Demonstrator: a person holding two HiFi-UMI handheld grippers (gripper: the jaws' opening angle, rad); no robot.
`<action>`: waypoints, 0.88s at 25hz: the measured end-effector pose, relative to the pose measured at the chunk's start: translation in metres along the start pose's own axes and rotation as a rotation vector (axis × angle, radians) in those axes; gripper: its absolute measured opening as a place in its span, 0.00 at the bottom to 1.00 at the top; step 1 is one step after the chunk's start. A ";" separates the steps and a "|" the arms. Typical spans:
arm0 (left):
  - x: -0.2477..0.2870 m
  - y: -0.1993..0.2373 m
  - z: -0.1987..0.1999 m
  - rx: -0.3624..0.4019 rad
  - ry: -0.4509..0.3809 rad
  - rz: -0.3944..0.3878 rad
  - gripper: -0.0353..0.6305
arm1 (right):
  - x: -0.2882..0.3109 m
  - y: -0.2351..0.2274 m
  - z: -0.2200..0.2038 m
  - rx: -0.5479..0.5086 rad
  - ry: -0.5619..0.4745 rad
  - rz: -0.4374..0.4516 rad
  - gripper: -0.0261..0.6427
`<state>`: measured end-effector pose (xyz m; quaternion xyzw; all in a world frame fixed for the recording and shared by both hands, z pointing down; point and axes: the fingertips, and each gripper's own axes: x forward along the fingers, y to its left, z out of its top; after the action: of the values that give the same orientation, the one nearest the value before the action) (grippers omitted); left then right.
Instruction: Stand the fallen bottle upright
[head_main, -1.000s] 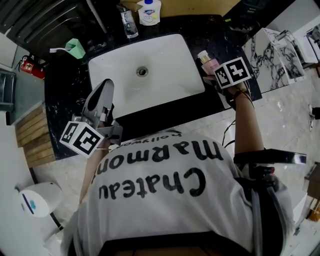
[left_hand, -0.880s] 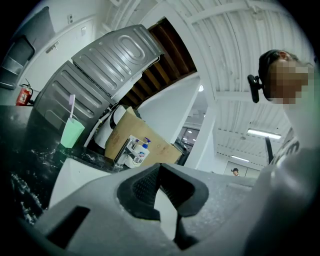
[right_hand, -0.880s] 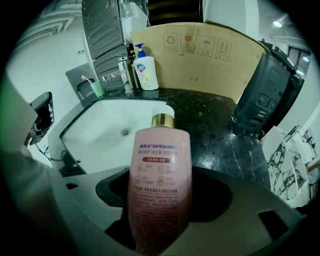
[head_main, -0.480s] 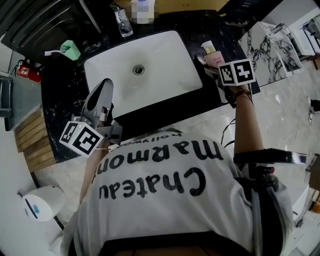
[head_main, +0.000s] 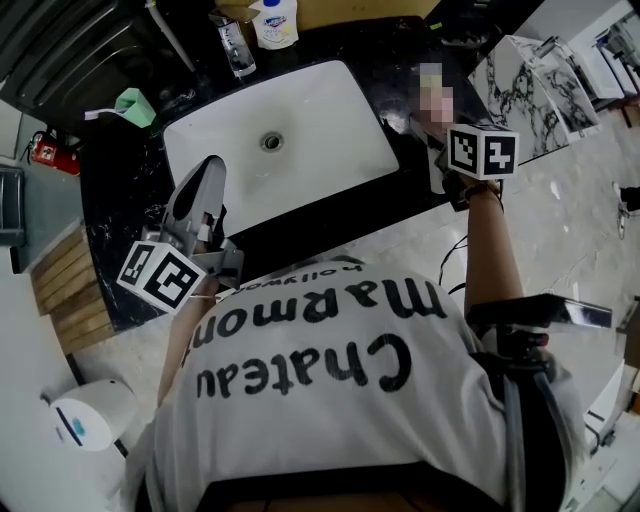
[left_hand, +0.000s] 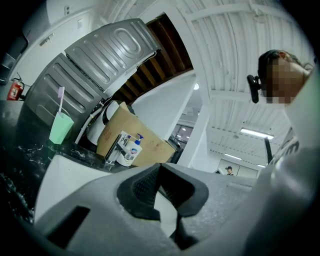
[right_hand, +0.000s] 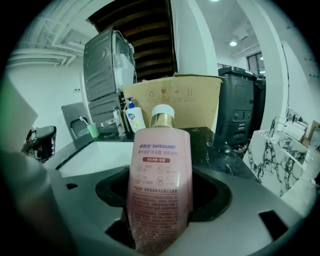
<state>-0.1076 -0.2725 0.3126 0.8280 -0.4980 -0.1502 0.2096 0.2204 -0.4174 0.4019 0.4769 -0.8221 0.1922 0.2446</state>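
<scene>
Right gripper (right_hand: 162, 200): jaws clamped on the lower body of the pink bottle (right_hand: 160, 160), which points cap-up, right of the white sink (head_main: 300, 110) over the black counter (head_main: 120, 190). Left gripper (left_hand: 159, 172): jaws closed together, empty, at the sink's near left edge. Green cup (head_main: 130, 103): counter's far left.

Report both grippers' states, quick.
Left gripper: shut, nothing held.
Right gripper: shut on the pink plastic bottle with a white cap.
</scene>
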 end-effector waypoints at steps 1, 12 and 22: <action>0.000 0.000 0.000 0.002 -0.001 0.001 0.07 | -0.001 0.000 0.002 -0.008 -0.020 -0.006 0.49; 0.000 0.000 0.000 0.009 0.008 -0.002 0.07 | -0.020 0.001 0.028 -0.054 -0.271 -0.070 0.49; 0.002 -0.002 -0.002 0.012 0.014 -0.012 0.07 | -0.043 0.000 0.035 -0.060 -0.486 -0.122 0.49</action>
<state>-0.1041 -0.2728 0.3132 0.8333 -0.4922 -0.1428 0.2073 0.2310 -0.4071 0.3486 0.5504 -0.8317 0.0321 0.0652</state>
